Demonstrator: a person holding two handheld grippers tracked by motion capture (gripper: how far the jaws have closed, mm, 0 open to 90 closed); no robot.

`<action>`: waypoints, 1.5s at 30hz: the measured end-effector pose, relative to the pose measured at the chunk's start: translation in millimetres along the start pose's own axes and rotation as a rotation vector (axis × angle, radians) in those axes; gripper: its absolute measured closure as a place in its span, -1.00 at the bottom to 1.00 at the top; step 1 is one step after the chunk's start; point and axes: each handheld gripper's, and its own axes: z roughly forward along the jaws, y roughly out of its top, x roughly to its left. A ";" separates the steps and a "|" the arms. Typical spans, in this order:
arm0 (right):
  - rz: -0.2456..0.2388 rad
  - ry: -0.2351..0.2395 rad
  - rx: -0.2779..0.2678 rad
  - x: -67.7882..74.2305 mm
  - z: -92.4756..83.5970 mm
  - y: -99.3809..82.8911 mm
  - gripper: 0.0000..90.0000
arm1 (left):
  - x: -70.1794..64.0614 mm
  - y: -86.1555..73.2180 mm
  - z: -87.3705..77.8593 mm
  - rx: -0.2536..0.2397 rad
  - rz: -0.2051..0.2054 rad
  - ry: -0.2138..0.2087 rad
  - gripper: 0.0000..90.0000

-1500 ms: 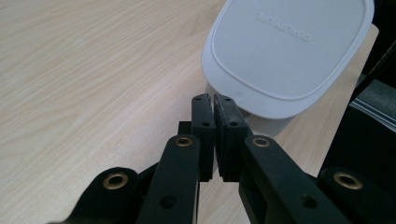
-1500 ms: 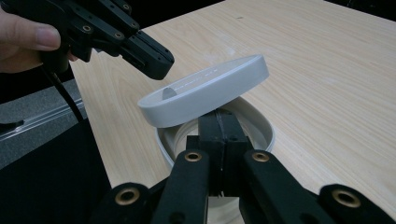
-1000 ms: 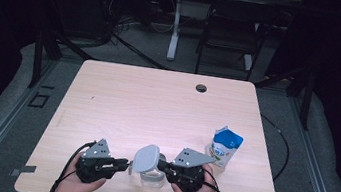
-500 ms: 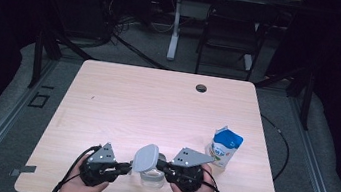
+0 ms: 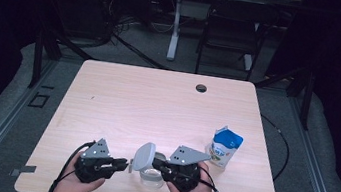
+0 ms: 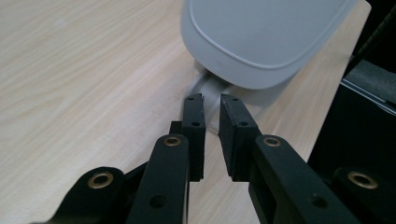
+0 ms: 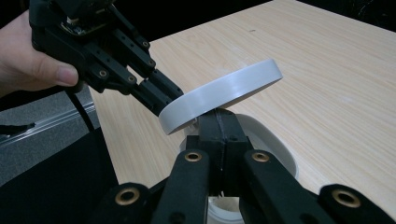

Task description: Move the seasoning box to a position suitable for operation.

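The small clear container (image 5: 151,175) sits at the near edge of the desk (image 5: 157,104), between the two hands, and its grey hinged lid (image 5: 143,157) is already swung up — tilted open on its hinge, with the round mouth of the container bare beneath it in the right gripper view. So the opening looks done, or nearly so.

The right claw (image 7: 218,133) is clenched tight and rests at the container's rim just under the lid; whether it pinches the rim or only steadies it I cannot tell. The left claw (image 6: 211,103) points at the hinge side below the lid, its jaws parted by a narrow gap with nothing pressed between them.

A blue and white carton (image 5: 225,147) stands upright, well apart to the right and untouched — filling the container from it is probably what remains.
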 end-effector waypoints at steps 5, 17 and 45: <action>-0.004 -0.004 -0.002 2.3 2.4 7.3 1.00 | 9.2 -1.9 -7.7 -0.023 -0.046 0.041 0.78; -0.030 0.028 0.004 15.2 19.0 26.1 1.00 | 24.0 -8.2 -16.8 -0.060 -0.100 0.087 0.67; -0.002 -0.051 0.012 -0.3 -3.3 16.1 0.40 | 30.9 -11.1 -20.2 -0.104 -0.117 0.141 0.38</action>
